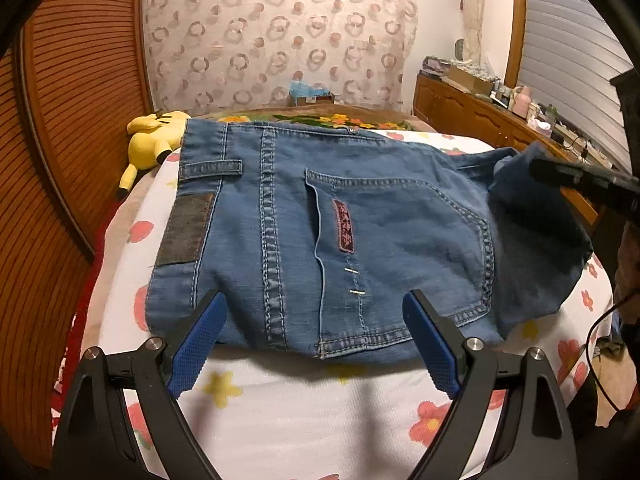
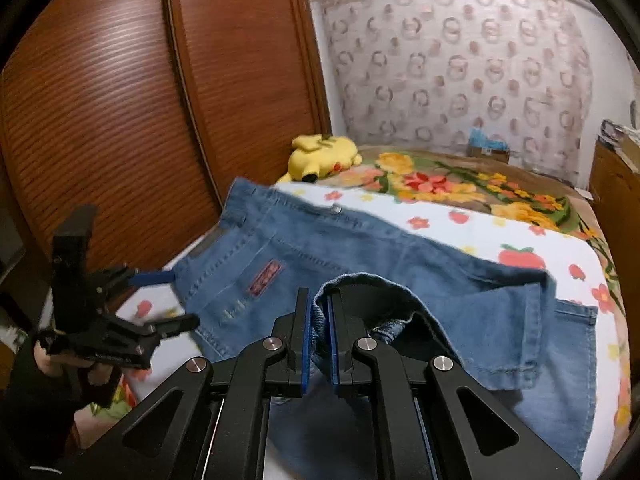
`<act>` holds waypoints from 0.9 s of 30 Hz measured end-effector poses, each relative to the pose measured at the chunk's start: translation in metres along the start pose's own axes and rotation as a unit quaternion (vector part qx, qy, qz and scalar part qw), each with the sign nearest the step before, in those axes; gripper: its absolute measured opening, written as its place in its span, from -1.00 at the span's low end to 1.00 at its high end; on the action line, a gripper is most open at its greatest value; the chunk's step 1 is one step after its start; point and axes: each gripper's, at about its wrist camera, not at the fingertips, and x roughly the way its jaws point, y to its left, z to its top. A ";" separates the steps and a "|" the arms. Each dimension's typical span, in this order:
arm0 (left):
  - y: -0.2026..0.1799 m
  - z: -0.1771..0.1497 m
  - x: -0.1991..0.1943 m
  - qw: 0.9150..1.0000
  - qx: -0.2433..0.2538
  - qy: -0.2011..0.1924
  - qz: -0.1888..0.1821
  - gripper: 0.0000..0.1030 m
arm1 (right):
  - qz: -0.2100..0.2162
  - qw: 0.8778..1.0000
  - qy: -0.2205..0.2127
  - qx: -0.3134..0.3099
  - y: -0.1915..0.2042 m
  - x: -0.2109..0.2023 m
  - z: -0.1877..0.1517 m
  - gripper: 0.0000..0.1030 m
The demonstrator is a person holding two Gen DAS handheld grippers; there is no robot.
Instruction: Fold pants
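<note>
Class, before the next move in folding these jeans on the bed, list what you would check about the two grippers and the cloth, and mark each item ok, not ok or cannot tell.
1. Right gripper has its jaws shut on a fold of the jeans: ok.
2. Left gripper has its jaws open, nothing between them: ok.
3. Waistband end lies flat on the bed sheet: ok.
4. Lifted leg cloth free of bunching: not ok, it humps behind the right jaws.
5. Yellow plush toy is off the jeans: ok.
6. Hems aligned: cannot tell.
</note>
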 end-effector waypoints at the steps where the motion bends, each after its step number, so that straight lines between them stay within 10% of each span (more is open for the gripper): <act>1: -0.001 0.001 0.000 1.000 0.001 -0.001 -0.002 0.75 | 0.002 1.000 0.006 -0.002 0.000 0.003 -0.001 -0.79; 5: -0.010 0.002 0.000 1.000 0.010 -0.003 -0.007 0.75 | -0.011 1.000 0.020 -0.002 -0.008 -0.001 0.003 -0.35; 27: -0.104 0.029 0.020 0.992 0.079 -0.001 -0.098 0.67 | -0.129 0.989 0.031 0.065 -0.063 -0.040 -0.025 -0.15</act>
